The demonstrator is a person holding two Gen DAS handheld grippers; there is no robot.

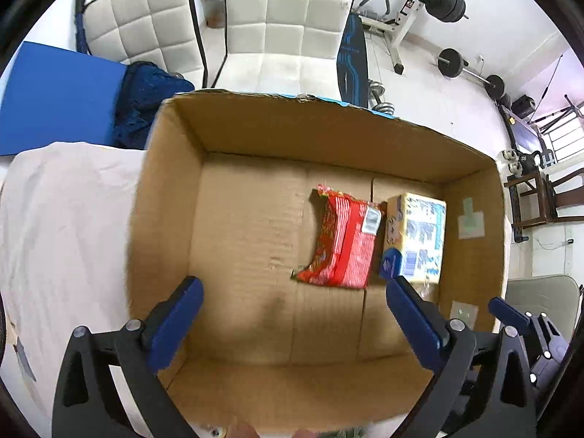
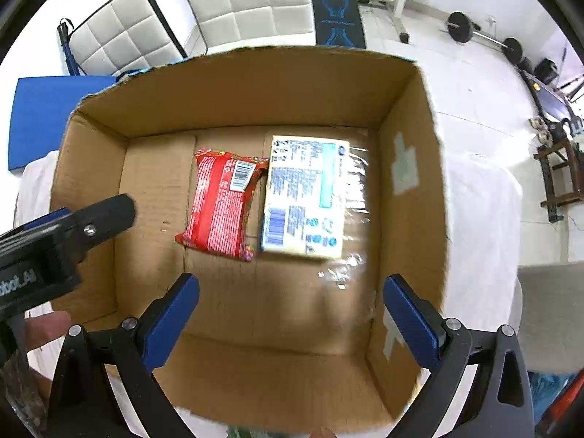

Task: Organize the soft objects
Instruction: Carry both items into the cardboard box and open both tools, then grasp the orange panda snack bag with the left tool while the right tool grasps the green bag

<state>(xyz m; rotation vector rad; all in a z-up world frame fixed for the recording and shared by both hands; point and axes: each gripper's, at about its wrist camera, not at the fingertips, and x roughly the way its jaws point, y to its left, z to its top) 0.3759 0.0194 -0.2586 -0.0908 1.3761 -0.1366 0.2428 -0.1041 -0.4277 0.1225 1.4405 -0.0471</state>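
Both grippers point down over the open cardboard box (image 2: pixel 401 116), jaws spread wide and empty: the left gripper (image 1: pixel 294 292) above the bare left floor of the box, the right gripper (image 2: pixel 291 290) nearer its right wall. Beyond them, on the corrugated floor, a crinkly red noodle packet (image 2: pixel 219 204) lies touching a film-wrapped pale carton (image 2: pixel 306 197), toward the far wall.

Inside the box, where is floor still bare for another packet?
Bare: the cardboard box floor between its left wall and the red packet, and the near strip below both packs. Crowded: the far right, where the pale pack lies beside the red one.
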